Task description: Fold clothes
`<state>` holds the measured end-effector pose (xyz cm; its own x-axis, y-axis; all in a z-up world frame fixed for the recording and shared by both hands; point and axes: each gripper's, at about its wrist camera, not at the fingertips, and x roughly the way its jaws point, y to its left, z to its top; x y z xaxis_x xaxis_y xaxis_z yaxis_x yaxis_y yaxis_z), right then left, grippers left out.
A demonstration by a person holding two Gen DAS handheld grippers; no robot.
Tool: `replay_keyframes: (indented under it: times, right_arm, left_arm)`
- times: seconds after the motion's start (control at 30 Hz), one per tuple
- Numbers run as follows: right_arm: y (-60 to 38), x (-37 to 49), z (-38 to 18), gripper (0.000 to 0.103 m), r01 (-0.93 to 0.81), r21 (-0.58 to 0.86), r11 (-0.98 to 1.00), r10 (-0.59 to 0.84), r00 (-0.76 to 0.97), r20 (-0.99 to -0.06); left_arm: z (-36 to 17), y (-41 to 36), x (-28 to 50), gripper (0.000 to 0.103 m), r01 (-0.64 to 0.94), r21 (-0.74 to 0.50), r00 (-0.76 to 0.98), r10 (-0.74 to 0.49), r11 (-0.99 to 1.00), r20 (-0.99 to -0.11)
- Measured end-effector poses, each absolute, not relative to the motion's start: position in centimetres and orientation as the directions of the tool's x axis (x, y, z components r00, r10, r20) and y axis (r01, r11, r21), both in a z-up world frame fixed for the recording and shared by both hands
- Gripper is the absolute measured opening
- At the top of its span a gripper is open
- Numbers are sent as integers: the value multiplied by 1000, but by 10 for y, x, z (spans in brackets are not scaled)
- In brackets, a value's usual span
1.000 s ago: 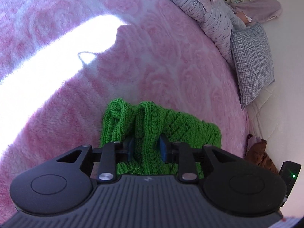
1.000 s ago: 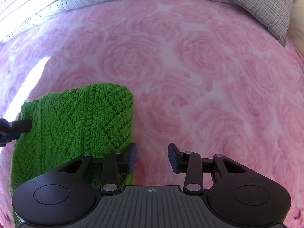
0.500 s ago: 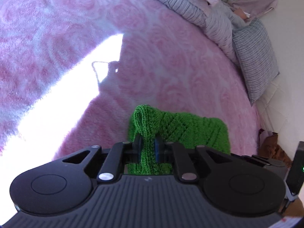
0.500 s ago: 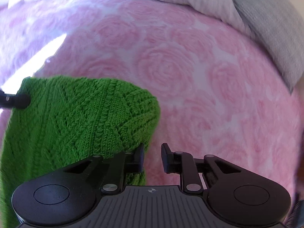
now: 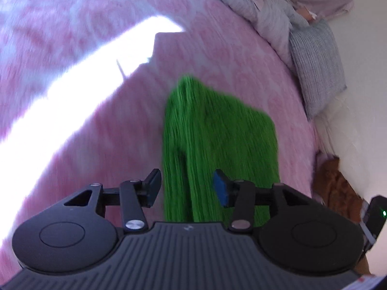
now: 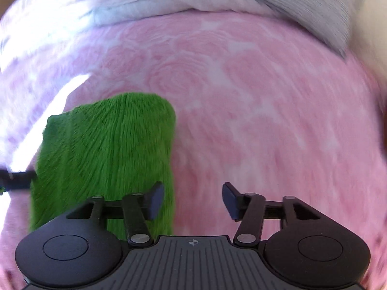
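Observation:
A green knitted garment (image 5: 217, 140) lies folded on the pink rose-patterned blanket (image 5: 101, 130); both views are motion-blurred. My left gripper (image 5: 187, 188) is open just above the garment's near end, and the knit shows through the gap between its fingers without being held. In the right wrist view the garment (image 6: 108, 157) lies left of centre. My right gripper (image 6: 192, 200) is open over bare blanket (image 6: 266, 120), its left finger (image 6: 154, 200) overlapping the garment's right edge. The left gripper's tip (image 6: 17, 180) pokes in at the garment's left side.
A striped duvet (image 5: 241, 4) and a grey checked pillow (image 5: 316, 67) lie along the far side of the bed. A bright sun patch (image 5: 92, 87) crosses the blanket. Beyond the right bed edge, a brown bundle (image 5: 338, 188) sits on the floor.
The left gripper, shut on the green knit half a second ago, has opened and let it go. The right gripper has widened too. Both cameras have drawn back from the garment.

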<state>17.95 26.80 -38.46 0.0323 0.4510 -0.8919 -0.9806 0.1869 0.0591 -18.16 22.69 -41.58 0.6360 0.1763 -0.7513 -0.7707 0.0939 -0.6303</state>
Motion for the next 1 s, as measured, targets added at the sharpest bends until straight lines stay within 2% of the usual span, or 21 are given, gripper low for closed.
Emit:
replay_keyframes:
  times: [0.2, 0.27, 0.3, 0.4, 0.47, 0.6, 0.77, 0.9, 1.0]
  right_arm:
    - [198, 183, -380, 52, -897, 292, 333, 467, -112, -877]
    - [189, 178, -386, 52, -886, 313, 342, 456, -135, -880]
    - [188, 177, -387, 52, -888, 318, 333, 462, -140, -876]
    - [190, 168, -392, 52, -905, 334, 265, 480, -177, -859]
    - [192, 157, -390, 46, -926, 329, 182, 488, -205, -848]
    - [194, 133, -393, 45, -977, 208, 55, 464, -159, -871]
    - [199, 133, -408, 46, -978, 207, 24, 459, -173, -871]
    - [190, 134, -389, 46, -986, 169, -7, 505, -149, -850]
    - [181, 137, -389, 46, -983, 184, -2, 525, -158, -836]
  left_arm:
    - [-417, 160, -177, 40, -729, -681, 685, 80, 77, -724]
    - [-421, 150, -173, 32, -732, -677, 681, 84, 79, -727]
    - [-422, 147, -173, 19, -727, -681, 686, 99, 86, -721]
    - [-418, 142, -174, 11, -731, -675, 681, 160, 96, -715]
    - [-412, 136, -176, 10, -743, -658, 668, 198, 125, -717]
    - [-411, 124, -176, 10, -786, -604, 616, 246, 133, -748]
    - [-428, 122, -168, 11, -796, -602, 590, 283, 53, -756]
    - [-404, 108, -168, 19, -837, -535, 542, 316, 116, -779]
    - [-396, 101, -165, 20, -853, -503, 519, 344, 141, -783]
